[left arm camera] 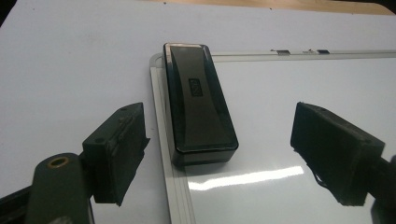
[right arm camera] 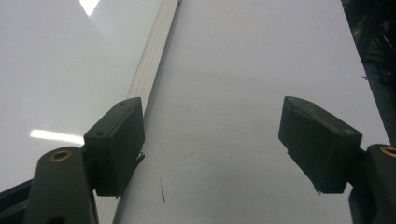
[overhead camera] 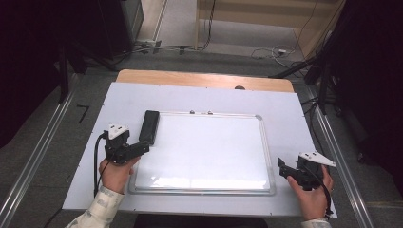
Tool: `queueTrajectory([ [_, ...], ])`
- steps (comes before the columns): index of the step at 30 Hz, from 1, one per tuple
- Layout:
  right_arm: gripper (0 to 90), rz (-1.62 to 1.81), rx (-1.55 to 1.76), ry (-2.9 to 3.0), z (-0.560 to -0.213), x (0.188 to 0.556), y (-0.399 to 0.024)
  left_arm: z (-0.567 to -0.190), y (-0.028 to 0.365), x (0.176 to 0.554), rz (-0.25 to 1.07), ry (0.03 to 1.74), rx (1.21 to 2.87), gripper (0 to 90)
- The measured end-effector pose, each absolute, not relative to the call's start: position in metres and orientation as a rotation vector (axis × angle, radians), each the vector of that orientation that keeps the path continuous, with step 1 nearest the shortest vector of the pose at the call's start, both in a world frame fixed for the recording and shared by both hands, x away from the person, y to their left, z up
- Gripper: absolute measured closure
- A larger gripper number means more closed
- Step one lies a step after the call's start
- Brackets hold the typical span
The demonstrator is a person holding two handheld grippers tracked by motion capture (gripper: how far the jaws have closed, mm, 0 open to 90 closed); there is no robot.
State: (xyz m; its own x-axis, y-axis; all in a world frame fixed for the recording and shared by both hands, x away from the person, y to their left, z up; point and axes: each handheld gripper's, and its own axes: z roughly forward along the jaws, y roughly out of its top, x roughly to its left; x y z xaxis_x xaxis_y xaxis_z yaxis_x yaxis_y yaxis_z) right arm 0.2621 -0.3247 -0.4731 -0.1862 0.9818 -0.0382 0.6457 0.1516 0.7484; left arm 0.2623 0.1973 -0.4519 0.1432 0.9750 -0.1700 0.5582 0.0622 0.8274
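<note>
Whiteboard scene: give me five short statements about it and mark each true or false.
1. The black eraser lies across the whiteboard's left frame edge. True.
2. The left gripper is shut on the eraser. False: its jaws stand open, the eraser ahead between them, untouched.
3. The right gripper is open over the white table sheet, beside the board's right frame. True.
4. The whiteboard is covered in writing. False: it looks blank.
5. The eraser sits at the board's near right corner. False: far left corner.

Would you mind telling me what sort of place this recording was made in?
Probably a lab or a data-collection workspace, not a home. A white-covered wooden table holds only a blank silver-framed whiteboard and a black rectangular eraser, metal rails run along the grey floor, and loose cables trail behind.
</note>
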Motion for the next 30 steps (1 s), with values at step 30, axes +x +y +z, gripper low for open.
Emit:
queueTrajectory([
  [30,21.6,0.816,1.546,1.901,-0.473,0.261,-0.325,-0.462,0.212,0.239,0.702,1.534,1.63,18.7],
])
